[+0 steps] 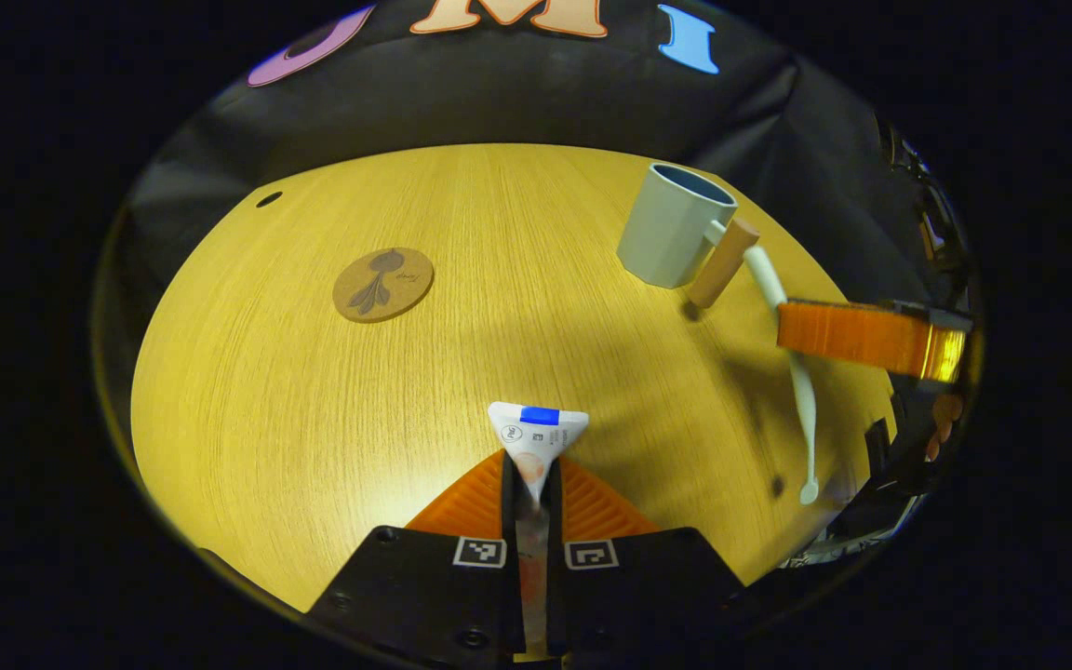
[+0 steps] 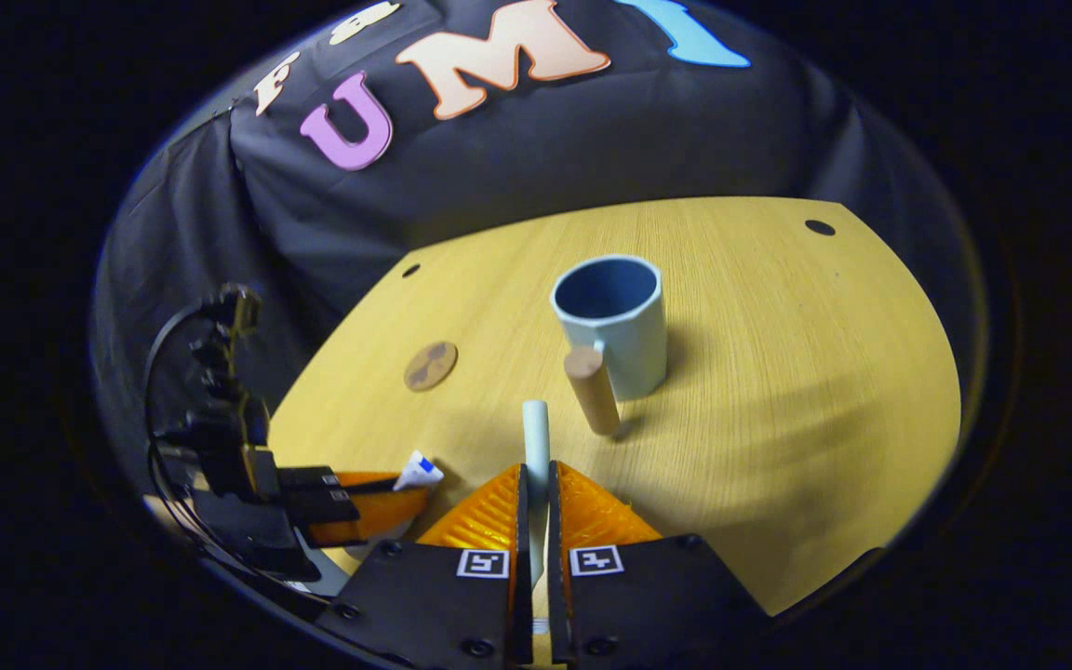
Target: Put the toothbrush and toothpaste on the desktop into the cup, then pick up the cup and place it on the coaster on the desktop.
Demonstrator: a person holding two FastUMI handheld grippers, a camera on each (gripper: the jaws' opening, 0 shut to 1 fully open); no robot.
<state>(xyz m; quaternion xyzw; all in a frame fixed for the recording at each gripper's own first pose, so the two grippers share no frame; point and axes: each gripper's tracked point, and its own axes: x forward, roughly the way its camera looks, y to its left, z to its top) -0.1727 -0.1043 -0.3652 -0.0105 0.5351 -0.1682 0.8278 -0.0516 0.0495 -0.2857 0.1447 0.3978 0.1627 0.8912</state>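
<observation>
Toothpaste [image 1: 537, 437] sits pinched at its flat tail in my left gripper [image 1: 532, 484], held above the wooden desktop [image 1: 313, 419]; the cup [image 1: 674, 223] stands far right, the cork coaster [image 1: 382, 284] well apart to its left, and the other gripper carries the toothbrush [image 1: 801, 372] crosswise just beside the cup's handle. In the right gripper view, my right gripper [image 2: 536, 489] is clamped on the toothbrush [image 2: 535, 437], pointing toward the cup [image 2: 612, 321]. I'd tilt the brush upright over the rim before letting go, so nothing tips the cup.
</observation>
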